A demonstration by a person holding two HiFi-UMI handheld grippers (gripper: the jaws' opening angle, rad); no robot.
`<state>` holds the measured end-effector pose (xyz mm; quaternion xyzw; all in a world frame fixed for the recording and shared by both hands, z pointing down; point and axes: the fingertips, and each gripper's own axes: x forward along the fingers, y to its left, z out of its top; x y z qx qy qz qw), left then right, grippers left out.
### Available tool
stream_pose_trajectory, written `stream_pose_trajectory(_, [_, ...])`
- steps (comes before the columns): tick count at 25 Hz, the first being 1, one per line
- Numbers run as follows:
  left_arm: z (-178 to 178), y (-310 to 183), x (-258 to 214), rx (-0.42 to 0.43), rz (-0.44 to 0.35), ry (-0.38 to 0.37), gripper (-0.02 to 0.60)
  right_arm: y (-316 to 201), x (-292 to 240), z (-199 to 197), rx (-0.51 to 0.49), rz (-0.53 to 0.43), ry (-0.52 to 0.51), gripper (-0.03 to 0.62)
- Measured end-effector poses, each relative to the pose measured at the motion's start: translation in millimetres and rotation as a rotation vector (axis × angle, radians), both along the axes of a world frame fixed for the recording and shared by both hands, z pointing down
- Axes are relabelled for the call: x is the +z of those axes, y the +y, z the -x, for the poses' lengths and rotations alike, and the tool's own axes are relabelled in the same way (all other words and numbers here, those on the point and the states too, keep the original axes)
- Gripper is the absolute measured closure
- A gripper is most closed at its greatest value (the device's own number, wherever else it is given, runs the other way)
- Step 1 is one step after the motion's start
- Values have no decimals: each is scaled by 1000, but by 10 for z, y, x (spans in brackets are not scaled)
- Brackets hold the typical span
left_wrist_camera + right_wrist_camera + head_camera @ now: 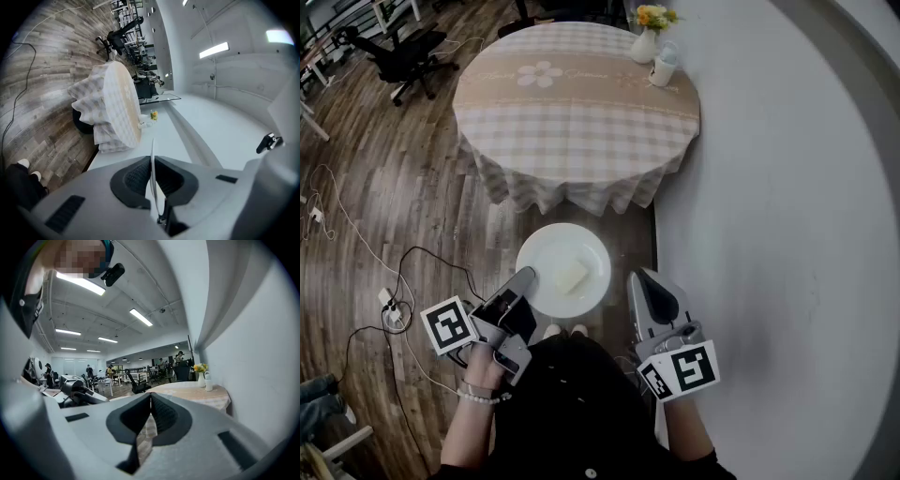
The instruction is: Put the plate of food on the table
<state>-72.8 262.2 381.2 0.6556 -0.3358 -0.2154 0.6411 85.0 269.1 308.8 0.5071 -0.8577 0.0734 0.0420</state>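
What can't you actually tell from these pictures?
Food on the plate: head view, a pale block, too small to name.
Plate's top: left gripper view shows only its edge between the jaws.
White container beside the vase: head view, too small to identify.

Open office room: grey-brown wood-plank floor (384, 178) with loose cables (366, 251) trailing over it, plain white wall (787, 187) at right, round table (577, 103) in beige checked cloth against that wall, black office chair (405, 54) beyond, ceiling strip lights (140, 317) lit.
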Motion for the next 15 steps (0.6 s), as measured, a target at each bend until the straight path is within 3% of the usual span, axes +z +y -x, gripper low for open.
stream_pose_trajectory(10, [-53, 8, -1, 13, -14, -3, 569, 3, 53, 24, -7, 17, -11, 595])
stream_pose_trajectory(15, [-17, 19, 9, 8, -14, -7, 569, -25, 153, 25, 5, 118, -173, 594])
